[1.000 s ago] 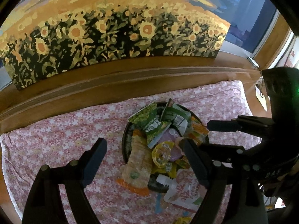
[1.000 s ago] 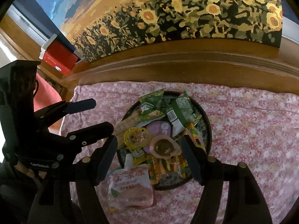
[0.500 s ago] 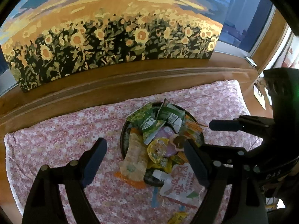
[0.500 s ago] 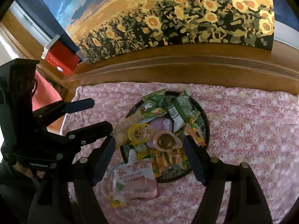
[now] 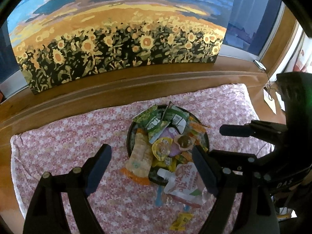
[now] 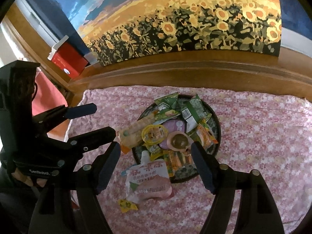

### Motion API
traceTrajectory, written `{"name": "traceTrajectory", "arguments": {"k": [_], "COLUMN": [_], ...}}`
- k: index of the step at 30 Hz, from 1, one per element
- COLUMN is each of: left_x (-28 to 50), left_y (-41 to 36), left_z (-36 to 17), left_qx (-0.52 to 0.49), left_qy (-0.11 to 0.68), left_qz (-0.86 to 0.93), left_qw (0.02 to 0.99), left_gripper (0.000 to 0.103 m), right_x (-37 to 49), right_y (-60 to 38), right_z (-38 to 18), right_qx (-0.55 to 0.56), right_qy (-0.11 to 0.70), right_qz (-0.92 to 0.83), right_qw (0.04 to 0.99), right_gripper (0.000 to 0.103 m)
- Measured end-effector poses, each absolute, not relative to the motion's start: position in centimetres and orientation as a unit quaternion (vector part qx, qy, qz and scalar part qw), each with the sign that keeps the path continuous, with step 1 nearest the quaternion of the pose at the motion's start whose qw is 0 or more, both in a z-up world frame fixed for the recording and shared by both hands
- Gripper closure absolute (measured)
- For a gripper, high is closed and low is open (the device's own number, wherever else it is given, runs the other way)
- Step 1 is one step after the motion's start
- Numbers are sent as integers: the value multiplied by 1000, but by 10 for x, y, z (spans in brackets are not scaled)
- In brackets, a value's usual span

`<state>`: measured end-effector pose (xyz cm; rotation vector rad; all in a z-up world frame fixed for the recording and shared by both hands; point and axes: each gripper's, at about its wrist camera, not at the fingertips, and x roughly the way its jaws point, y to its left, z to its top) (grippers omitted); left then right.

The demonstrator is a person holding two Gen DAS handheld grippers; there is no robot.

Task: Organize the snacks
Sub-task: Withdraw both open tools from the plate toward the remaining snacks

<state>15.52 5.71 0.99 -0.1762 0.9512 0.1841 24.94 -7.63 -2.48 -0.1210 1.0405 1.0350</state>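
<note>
Grippers [image 5: 149, 168] [image 6: 156, 164] in my hands tilt steeply down over the heaped snack tray [image 6: 215, 120], side by side, both spread wide, grasping nothing.

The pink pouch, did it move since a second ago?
No. The pink pouch still lies with its cap on the near rim of the dark tray. It only looks smaller because the cameras pulled back and up.

Round dark tray [image 6: 216, 123] heaped with snack packets, pink spouted pouch [image 6: 149, 181] overhanging near rim, small yellow packet [image 6: 127, 205] beside
</note>
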Motion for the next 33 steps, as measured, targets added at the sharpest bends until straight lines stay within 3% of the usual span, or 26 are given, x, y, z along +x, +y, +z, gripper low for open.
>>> {"name": "traceTrajectory", "arguments": {"k": [33], "left_x": [101], "left_y": [31], "left_z": [-11], "left_qx": [-90], "left_qy": [485], "left_qz": [101], "left_qw": [864], "left_gripper": [15], "right_x": [179], "right_y": [-101], "right_z": [-48], "right_qx": [-42], "right_qy": [490], "right_qz": [470], "right_qw": [732], "right_gripper": [27]}}
